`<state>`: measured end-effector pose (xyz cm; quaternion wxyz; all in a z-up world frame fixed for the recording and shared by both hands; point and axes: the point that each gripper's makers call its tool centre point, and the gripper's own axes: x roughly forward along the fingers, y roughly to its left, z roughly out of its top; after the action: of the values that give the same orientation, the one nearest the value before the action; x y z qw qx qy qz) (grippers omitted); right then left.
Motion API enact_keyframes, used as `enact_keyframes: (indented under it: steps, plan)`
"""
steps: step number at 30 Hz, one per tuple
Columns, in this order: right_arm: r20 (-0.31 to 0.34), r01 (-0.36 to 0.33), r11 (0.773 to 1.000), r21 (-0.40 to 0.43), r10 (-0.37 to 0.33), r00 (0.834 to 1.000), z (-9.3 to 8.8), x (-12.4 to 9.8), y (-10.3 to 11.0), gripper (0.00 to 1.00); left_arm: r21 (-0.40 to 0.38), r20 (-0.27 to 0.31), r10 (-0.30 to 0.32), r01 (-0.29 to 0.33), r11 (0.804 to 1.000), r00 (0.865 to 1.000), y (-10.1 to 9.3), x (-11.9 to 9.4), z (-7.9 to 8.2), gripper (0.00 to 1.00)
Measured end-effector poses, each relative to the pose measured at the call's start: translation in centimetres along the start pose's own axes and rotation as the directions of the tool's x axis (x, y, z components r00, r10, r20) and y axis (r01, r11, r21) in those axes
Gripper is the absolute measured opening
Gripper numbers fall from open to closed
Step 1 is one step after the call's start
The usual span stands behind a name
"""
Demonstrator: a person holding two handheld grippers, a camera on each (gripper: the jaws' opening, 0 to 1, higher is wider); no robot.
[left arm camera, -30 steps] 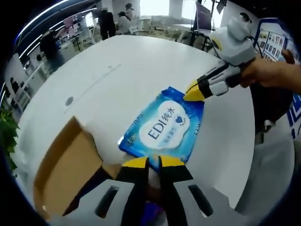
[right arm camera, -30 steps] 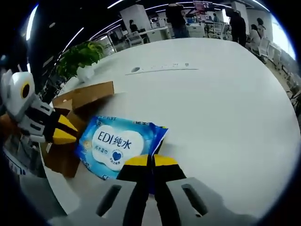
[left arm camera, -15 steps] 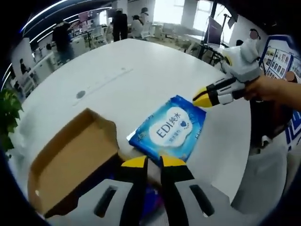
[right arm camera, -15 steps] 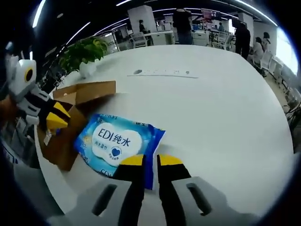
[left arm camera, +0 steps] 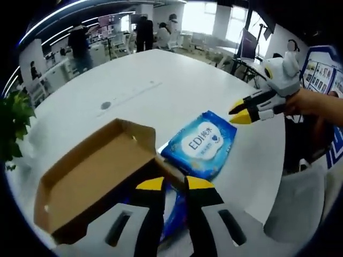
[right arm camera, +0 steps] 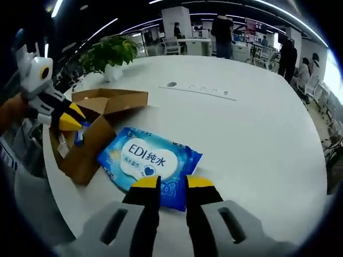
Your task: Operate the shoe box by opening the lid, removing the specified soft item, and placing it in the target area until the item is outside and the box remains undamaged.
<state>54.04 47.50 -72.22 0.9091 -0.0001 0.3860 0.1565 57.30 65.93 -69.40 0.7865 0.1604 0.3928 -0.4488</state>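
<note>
Two views, and each gives me something the other lacks. In the left gripper view I look down into the open box (left arm camera: 91, 176), its cardboard lid flap thrown back toward me and its near corner right at my left fingers (left arm camera: 151, 184), which stand a little apart with nothing between them. Beneath those fingers I see a bit of blue, too hidden to name. The wipes pack (left arm camera: 202, 143) lies flat on the white surface (left arm camera: 161, 75) just beside the box, outside it, label up. My right gripper (left arm camera: 240, 111) comes in from the right, held off the pack, its yellow tips close together; a hand (left arm camera: 316, 101) grips it.

The right gripper view shows the same pack (right arm camera: 146, 159) from the other side, lying just past my right fingers (right arm camera: 200, 182), which are spread and empty. The pack sits against the box (right arm camera: 94, 134), and here I can see into the box's far end, where small things lie, one blue, too small to tell. My left gripper (right arm camera: 68, 119) hangs over that box.

Around: a potted plant (right arm camera: 110, 51) at the surface's far edge, a dark round spot (right arm camera: 171, 84) on the surface, and people standing at desks behind.
</note>
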Motion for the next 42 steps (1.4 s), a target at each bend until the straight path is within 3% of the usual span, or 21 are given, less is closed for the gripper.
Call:
enact_keyframes:
  steps: [11,18,28,35,42]
  plan:
    - [0.016,-0.045,0.996,-0.077,0.046,0.999,2.0,-0.4,2.8,0.2,0.004,-0.012,0.009,-0.009,1.0,1.0,1.5,-1.5,-2.5,0.16]
    - [0.023,-0.088,0.989,-0.119,0.091,0.996,3.5,-0.1,5.1,0.21,0.081,-0.036,-0.032,0.035,0.996,0.999,1.5,-1.9,-4.4,0.21]
    - [0.027,-0.152,0.972,-0.182,0.159,0.987,5.8,0.9,9.0,0.22,0.125,-0.071,-0.084,0.092,0.988,0.994,1.8,-1.6,-5.6,0.24]
    - [0.012,-0.191,0.95,-0.246,0.2,0.98,6.9,2.0,12.0,0.22,0.257,-0.118,-0.133,0.16,0.953,0.984,1.8,-1.2,-6.5,0.29]
    - [-0.021,-0.226,0.923,-0.313,0.231,0.973,7.2,3.3,14.6,0.22,0.328,-0.145,-0.175,0.214,0.92,0.974,1.8,-0.7,-7.2,0.29]
